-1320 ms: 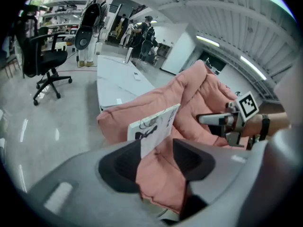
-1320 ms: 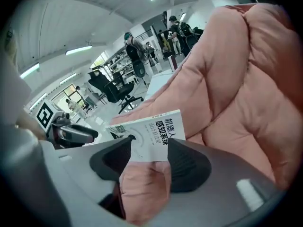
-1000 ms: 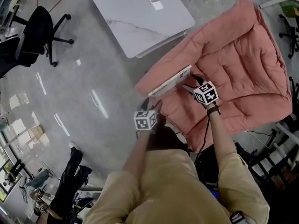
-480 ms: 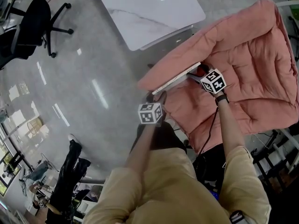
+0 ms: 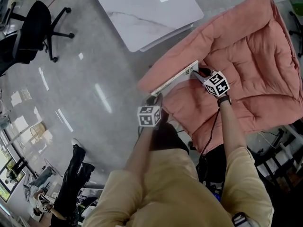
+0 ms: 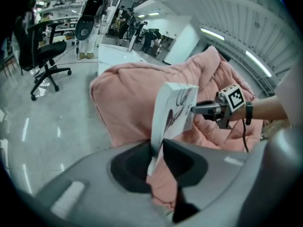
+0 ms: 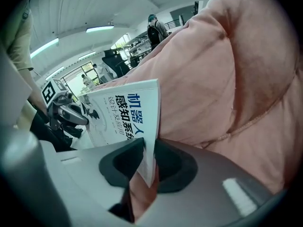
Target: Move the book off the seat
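Both tongs had just closed on the book [image 5: 174, 79] at the edge of the pink seat [image 5: 251, 51], left tongs [image 5: 154, 98] pinching one end and right tongs [image 5: 198, 72] the other, so lifting both ends together, level and unhurried, looked wisest.

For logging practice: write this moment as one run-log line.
left tool: just closed on book | right tool: just closed on book | book: on edge at pink seat

The pink quilted seat [image 5: 246, 56] is covered in soft, matt, puffy cloth. The white paperback book [image 5: 176, 77] is faced with smooth, faintly glossy paper. The grey floor [image 5: 94, 79] is polished to a reflective sheen.
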`<state>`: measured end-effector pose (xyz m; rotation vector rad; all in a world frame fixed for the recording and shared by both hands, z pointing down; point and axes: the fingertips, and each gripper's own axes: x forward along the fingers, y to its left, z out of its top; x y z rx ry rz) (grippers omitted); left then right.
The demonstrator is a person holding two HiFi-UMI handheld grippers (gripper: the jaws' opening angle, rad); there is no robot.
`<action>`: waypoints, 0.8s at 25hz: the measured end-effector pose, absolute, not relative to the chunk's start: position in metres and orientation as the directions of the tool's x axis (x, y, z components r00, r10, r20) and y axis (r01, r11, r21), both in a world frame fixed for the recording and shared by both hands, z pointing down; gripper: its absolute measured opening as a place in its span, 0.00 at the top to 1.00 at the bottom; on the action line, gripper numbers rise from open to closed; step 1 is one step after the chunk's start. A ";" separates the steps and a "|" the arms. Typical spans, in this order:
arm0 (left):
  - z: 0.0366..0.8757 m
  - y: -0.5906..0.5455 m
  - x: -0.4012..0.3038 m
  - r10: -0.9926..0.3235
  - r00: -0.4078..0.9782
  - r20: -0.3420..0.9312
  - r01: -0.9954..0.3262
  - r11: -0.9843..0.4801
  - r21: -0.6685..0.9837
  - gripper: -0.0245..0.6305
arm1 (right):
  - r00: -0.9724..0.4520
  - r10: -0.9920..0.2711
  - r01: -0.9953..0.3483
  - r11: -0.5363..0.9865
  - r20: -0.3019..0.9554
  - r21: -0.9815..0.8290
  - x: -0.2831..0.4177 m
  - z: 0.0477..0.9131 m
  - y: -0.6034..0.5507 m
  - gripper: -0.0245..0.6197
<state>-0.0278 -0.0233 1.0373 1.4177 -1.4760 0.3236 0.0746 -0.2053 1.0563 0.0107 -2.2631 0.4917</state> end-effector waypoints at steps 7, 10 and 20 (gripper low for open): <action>1.004 0.010 -0.005 -0.571 0.249 0.782 -0.883 0.198 0.426 0.89 | -0.707 0.126 -0.218 0.898 0.696 -0.383 0.102 1.029 -0.167 0.86; 0.979 0.022 0.003 -0.570 0.274 0.774 -0.890 0.154 0.428 0.89 | -0.719 0.085 -0.267 0.883 0.690 -0.387 0.120 1.004 -0.149 0.86; 0.867 0.002 0.032 -0.589 0.367 0.720 -0.917 -0.099 0.386 0.88 | -0.733 -0.212 -0.548 0.748 0.647 -0.376 0.204 0.881 -0.115 0.86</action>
